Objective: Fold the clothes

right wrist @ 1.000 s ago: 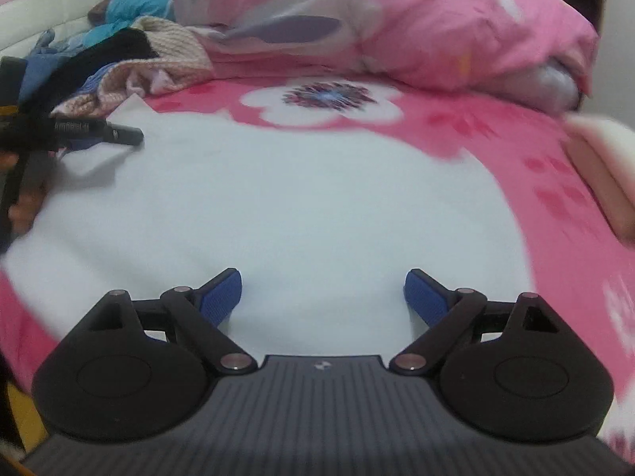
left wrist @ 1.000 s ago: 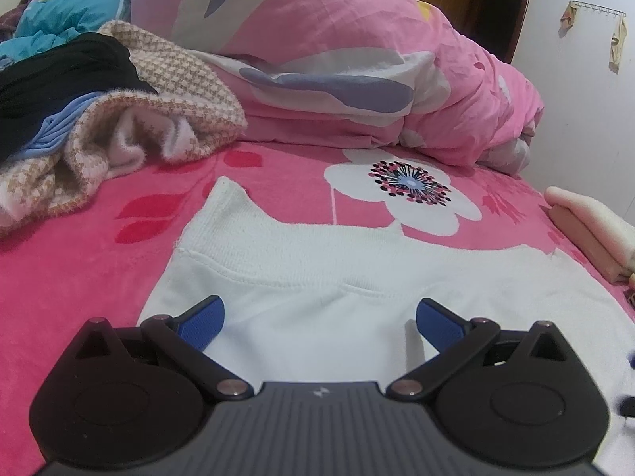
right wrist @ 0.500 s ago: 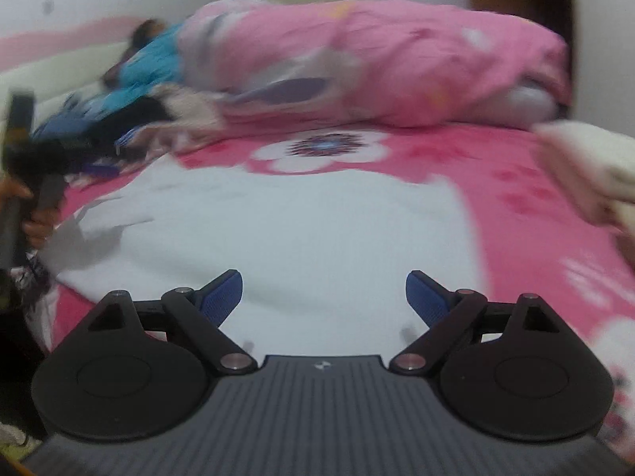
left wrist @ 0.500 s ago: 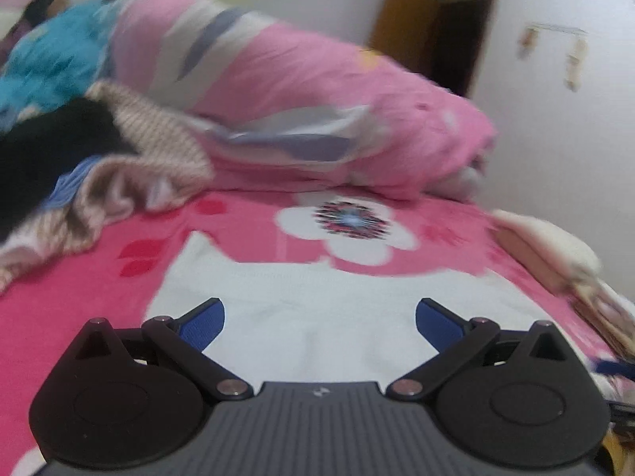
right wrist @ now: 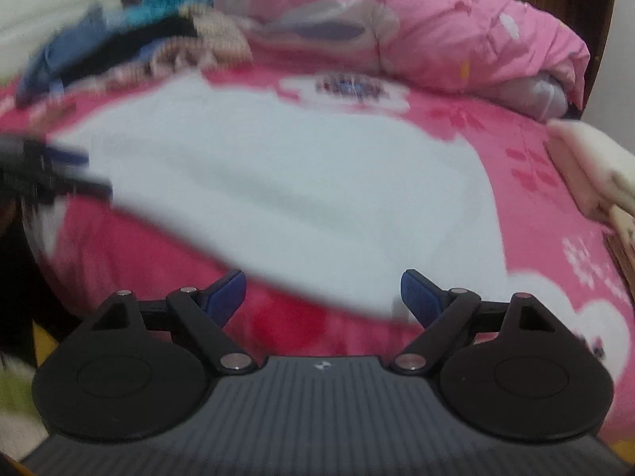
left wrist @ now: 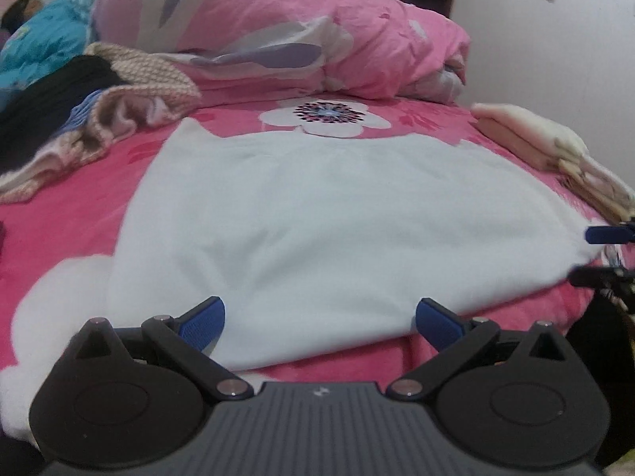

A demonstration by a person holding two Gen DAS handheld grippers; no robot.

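A: Where's the white garment [left wrist: 317, 214]?
B: Spread flat on the bed [left wrist: 71, 198], just ahead of both grippers, prob. so edges are easy to catch.
A: Holding anything?
B: No. Left gripper [left wrist: 320, 317] gapes wide, empty; right gripper [right wrist: 322, 291] too, its jaws just narrowed slightly. Both have backed off vs. a sec ago, near hem now showing.

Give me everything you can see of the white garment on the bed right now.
The white garment is plain and soft-looking, like a knit or fleece top, spread flat and mostly smooth on the pink flowered bedspread. Its far edge reaches a white flower print; its near edge runs along the bed's front. No pattern or print shows. The left gripper and right gripper stand open just above its near edge, neither gripping it. Blur hides finer detail.
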